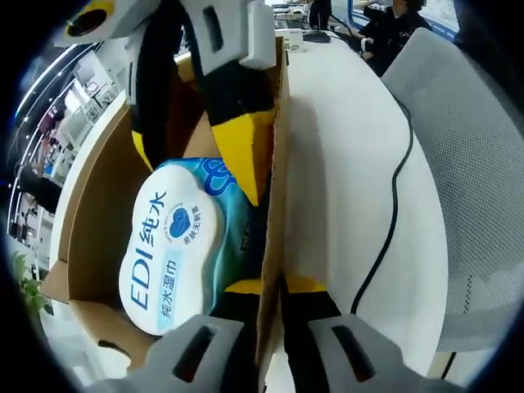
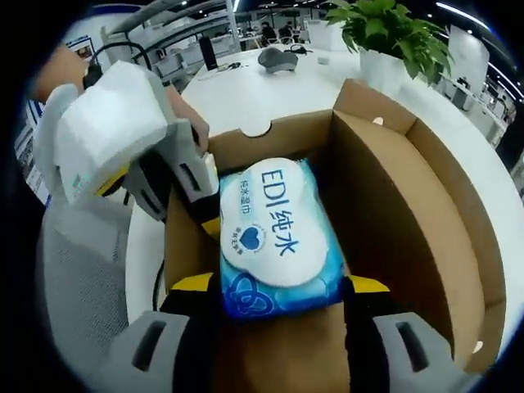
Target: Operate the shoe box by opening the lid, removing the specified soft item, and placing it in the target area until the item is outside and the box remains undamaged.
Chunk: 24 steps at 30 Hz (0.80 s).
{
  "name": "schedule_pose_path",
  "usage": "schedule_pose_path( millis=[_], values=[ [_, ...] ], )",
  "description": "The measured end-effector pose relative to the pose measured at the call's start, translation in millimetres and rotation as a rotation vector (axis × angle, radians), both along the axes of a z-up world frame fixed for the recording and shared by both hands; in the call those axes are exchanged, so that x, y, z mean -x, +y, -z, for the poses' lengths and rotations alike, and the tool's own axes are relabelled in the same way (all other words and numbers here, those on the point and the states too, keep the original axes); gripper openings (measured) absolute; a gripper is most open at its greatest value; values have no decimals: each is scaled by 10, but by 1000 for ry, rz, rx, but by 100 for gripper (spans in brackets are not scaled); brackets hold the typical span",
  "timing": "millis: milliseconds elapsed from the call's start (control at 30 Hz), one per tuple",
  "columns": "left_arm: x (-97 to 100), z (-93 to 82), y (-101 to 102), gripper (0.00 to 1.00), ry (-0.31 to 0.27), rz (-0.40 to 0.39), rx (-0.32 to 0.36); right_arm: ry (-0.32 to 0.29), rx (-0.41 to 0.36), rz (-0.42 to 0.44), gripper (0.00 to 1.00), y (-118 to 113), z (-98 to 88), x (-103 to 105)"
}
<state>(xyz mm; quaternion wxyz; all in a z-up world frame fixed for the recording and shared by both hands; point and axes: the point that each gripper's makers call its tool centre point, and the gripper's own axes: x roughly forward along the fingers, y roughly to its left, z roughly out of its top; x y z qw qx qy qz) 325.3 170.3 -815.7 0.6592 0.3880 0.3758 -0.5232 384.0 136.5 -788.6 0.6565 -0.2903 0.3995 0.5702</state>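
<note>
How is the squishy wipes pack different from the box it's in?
The wipes pack is blue and white with printed writing; the cardboard box is plain brown. The wipes pack is smaller and lies flat inside, while the cardboard box stands open around it. The right gripper has its jaws on either side of the wipes pack; the left gripper straddles a wall of the cardboard box. Both sit on the white table.

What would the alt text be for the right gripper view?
The right gripper straddles a blue pack of wet wipes lying inside an open cardboard box. The left gripper clamps the box's near wall; a potted plant stands behind.
</note>
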Motion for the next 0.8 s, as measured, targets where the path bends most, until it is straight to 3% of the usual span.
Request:
schedule_pose_path(
  millis=[67, 800],
  values=[
    [1, -1, 2, 4, -2, 0, 0, -46, 17, -58, 61, 4, 41, -5],
    [7, -2, -1, 4, 3, -8, -2, -30, -4, -51, 57, -87, 48, -37]
  ],
)
